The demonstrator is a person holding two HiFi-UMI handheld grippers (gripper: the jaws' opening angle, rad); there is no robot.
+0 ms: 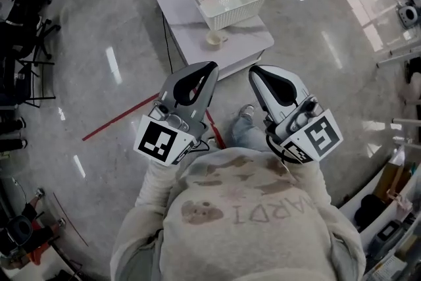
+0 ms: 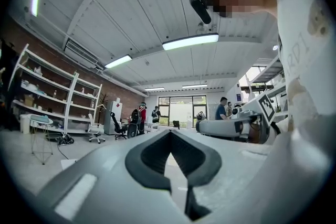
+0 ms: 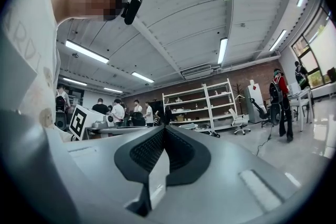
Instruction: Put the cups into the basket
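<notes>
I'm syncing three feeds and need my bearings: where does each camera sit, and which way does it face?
Head view: on the person's head, facing steeply down at the table, basket and cup; shows the sweatshirt, left tongs and right tongs.
Left gripper view: on the left tongs, looking past their shut jaws across the room to the windows; sweatshirt at right.
Right gripper view: on the right tongs, past shut jaws toward the shelves; sweatshirt at left.
Shared: each gripper view catches the other tongs.

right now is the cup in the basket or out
Out: the cup sits on the white table, next to the basket.
</notes>
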